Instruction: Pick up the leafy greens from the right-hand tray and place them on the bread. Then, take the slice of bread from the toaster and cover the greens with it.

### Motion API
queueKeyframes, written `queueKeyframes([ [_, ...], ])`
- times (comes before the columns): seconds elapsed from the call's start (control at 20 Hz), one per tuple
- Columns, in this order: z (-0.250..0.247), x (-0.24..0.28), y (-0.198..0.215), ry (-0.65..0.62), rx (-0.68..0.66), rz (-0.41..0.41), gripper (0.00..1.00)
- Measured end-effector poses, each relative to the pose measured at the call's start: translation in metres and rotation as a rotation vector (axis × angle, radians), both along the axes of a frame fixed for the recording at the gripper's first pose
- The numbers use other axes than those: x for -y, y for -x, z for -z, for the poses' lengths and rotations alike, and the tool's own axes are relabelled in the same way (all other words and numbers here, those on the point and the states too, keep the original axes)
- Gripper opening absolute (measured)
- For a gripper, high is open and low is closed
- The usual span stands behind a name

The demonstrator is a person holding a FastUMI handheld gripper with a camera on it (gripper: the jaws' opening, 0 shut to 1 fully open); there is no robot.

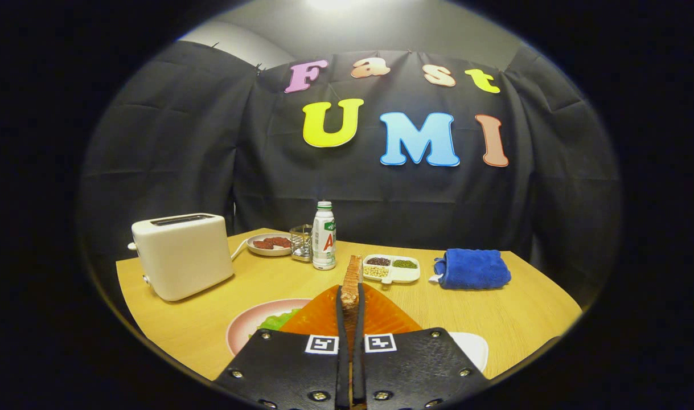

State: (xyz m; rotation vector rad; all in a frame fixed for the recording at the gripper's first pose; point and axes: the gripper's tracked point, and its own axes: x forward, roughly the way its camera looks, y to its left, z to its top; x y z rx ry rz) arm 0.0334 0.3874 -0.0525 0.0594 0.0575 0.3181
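Note:
My gripper (350, 299) is shut on a slice of bread (353, 279), held upright and edge-on between the two orange fingers (318, 316). The slice sticks up beyond the fingertips. Below and to the left of the fingers lies a pink plate (244, 324) with leafy greens (278, 320) on it, partly hidden by the fingers. The white toaster (181, 253) stands on the wooden table to the left, its slot on top. A white tray (472, 347) peeks out from under the gripper on the right.
Beyond the fingers stand a white bottle (324, 236), a small glass holder (301, 242), a dish of red slices (270, 244) and a divided dish of beans (392, 267). A folded blue towel (472, 269) lies at the right. The table edge (170, 356) runs close on the left.

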Motion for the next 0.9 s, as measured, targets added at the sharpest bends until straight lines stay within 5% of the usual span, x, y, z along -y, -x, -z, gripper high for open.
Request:
queueKeyframes([
  [0.9, 0.056, -0.084, 0.025, 0.051, -0.151, -0.205, 0.03],
])
